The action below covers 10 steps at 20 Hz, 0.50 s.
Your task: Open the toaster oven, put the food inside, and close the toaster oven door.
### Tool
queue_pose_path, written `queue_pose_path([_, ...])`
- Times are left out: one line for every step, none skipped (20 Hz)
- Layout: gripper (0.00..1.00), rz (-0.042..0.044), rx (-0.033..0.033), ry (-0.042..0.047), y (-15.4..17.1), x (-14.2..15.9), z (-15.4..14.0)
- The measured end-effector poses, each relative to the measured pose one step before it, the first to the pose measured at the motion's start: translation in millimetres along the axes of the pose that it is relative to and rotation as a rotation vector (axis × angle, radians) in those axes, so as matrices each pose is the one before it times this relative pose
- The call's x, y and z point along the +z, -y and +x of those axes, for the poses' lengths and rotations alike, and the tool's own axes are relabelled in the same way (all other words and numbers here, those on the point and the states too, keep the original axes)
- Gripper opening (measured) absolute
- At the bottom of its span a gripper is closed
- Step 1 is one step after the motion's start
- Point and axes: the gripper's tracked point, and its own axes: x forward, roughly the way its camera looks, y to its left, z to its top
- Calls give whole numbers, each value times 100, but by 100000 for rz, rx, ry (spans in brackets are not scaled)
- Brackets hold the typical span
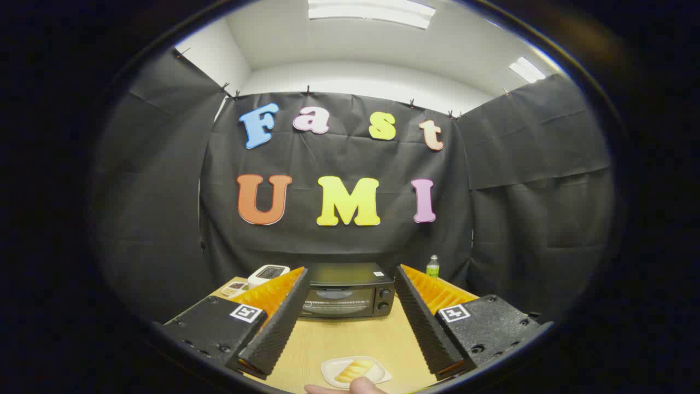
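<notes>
Hand-held gripper [350, 284]: fingers spread wide, holding nothing.
Oven [348, 291]: door closed, on counter [350, 339] beyond the fingers.
Food [353, 370]: on plate [331, 369], between the fingers.
Hand [344, 388]: touching plate.

tool [348, 303]: black ribbed fingers, orange backs, spread apart | toaster oven [346, 297]: black, dark glass door, beyond the fingers | worktop [350, 339]: pale wood | plate [381, 375]: white, between the fingers | food [353, 370]: yellow | bottle [432, 266]: green, beyond the right finger

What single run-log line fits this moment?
phase: start | gripper: open, holds nothing | toaster oven: door closed, beyond fingers | food: on plate, table | hand: by plate
</notes>
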Motion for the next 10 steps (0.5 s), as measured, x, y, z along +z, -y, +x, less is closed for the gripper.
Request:
queue_pose_path([100, 174, 286, -307, -36, -42, 44])
queue_pose_path([100, 90, 174, -305, -61, -83, 71])
queue_pose_path([100, 96, 180, -13, 1, 36, 64])
queue_pose_path([100, 118, 164, 237, -8, 6, -7])
queue_pose_path([100, 78, -24, 215, 85, 70, -5])
queue_pose_path([100, 86, -311, 179, 54, -37, 45])
queue_pose_path([100, 198, -359, 237, 241, -37, -10])
queue_pose_path([100, 363, -111, 322, 52, 93, -23])
queue_pose_path([100, 292, 23, 318, -29, 194, -50])
queue_pose_path([100, 110, -66, 183, 1, -47, -1])
